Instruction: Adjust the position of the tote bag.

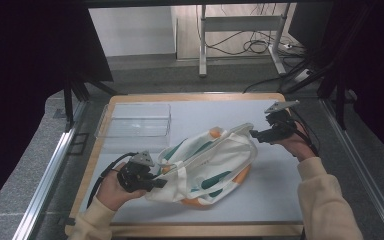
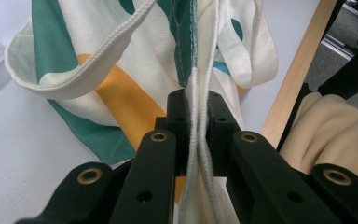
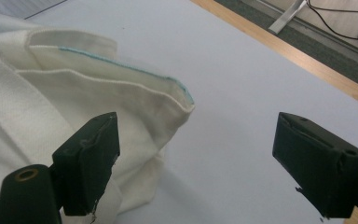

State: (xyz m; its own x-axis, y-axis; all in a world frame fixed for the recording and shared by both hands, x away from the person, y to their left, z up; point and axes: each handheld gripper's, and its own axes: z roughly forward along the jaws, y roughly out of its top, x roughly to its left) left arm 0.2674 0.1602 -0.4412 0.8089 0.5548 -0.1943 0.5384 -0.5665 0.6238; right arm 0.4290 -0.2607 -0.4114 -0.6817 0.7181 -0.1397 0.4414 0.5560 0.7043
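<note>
One tote bag (image 1: 205, 167) lies crumpled on the white table mat (image 1: 275, 190), cream cloth with green and orange shapes, its long axis running from my near left up toward the far right. My left gripper (image 1: 152, 181) sits at the bag's near-left end with its jaws closed down on doubled cream fabric; in the left gripper view the hemmed edges (image 2: 200, 135) run straight up between the two black jaws, squeezed flat, so that end is firmly held. My right gripper (image 1: 258, 134) is at the opposite, far-right end, jaws spread wide and holding nothing. In the right gripper view the folded corner of the bag's rim (image 3: 168, 100), with its thin teal stitching, lies ahead and toward one jaw, while the other jaw stands over bare mat. So the cloth is off-centre in that gap, not yet between the jaws.

I judge the next move turns on that offset: the right gripper is the nearer one to the free rim and would need to shift sideways toward the bag before closing.

Counting: one bag, two looping handles (image 1: 220, 150), one clear plastic tray (image 1: 135, 120) at the far left of the table, well apart from the bag, and two grippers.
</note>
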